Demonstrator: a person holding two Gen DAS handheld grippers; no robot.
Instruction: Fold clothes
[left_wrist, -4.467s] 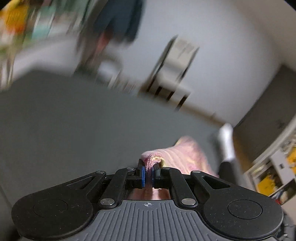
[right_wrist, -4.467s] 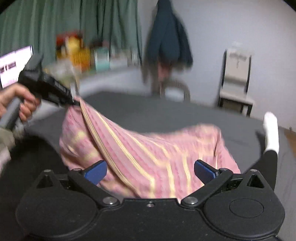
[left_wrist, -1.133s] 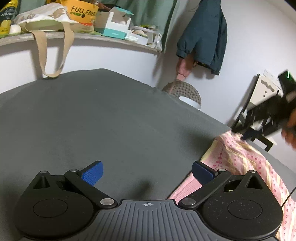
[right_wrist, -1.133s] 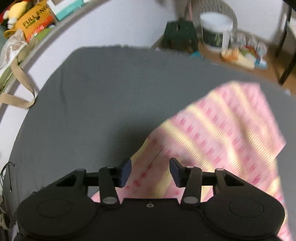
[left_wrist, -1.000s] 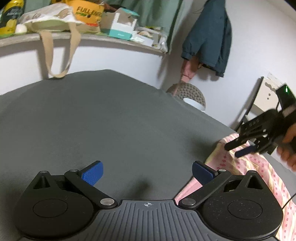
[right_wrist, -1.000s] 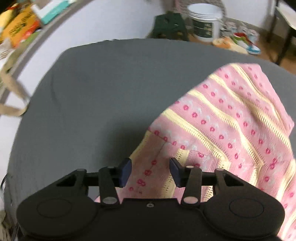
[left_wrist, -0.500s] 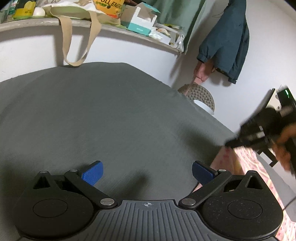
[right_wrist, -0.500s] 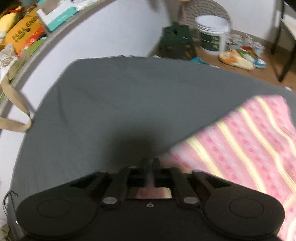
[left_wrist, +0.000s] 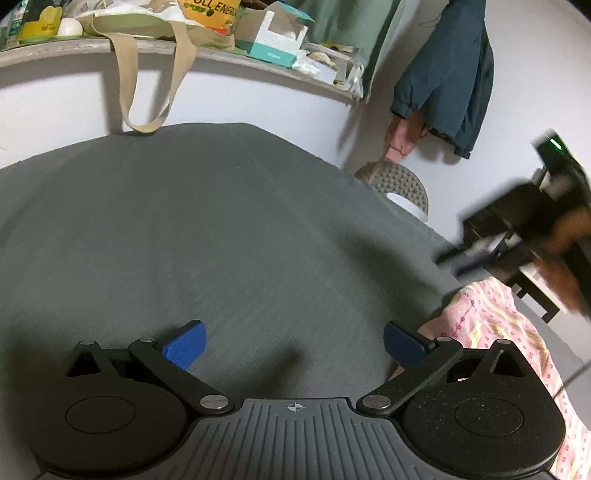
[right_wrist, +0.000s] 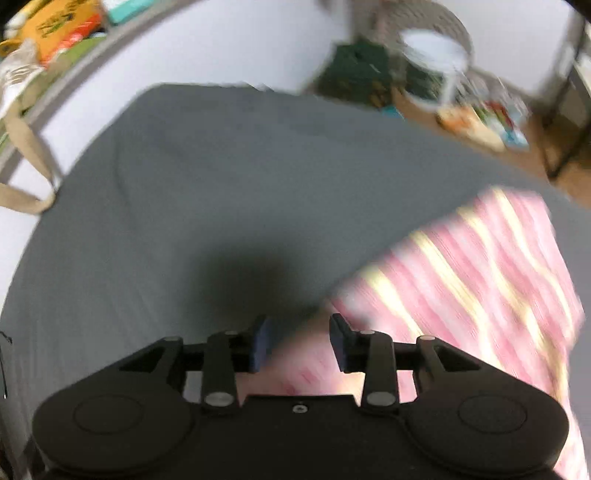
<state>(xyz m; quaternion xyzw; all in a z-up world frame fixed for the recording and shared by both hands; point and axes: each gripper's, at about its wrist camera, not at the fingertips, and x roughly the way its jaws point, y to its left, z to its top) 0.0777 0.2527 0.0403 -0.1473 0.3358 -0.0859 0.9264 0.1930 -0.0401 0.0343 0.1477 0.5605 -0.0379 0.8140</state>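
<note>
A pink garment with yellow stripes (right_wrist: 461, 269) lies on the dark grey bed sheet (right_wrist: 221, 192), its near corner reaching under my right gripper (right_wrist: 300, 338). That gripper is open, its blue pads apart just above the corner, gripping nothing. In the left wrist view the same garment (left_wrist: 491, 321) shows at the lower right, beside my left gripper (left_wrist: 293, 341), which stands wide open over bare sheet (left_wrist: 221, 229). The right gripper (left_wrist: 465, 260) appears there blurred, held by a hand, above the garment's edge.
A wall shelf (left_wrist: 184, 48) with boxes and a hanging cloth bag (left_wrist: 147, 74) runs behind the bed. A dark jacket (left_wrist: 450, 74) hangs on the wall. A stool, a white bucket (right_wrist: 432, 55) and shoes stand on the floor past the bed's far edge.
Half a second ago my right gripper was shut on the garment's corner; now its pads have parted and the corner lies free. The left gripper has stayed open, drifting slightly.
</note>
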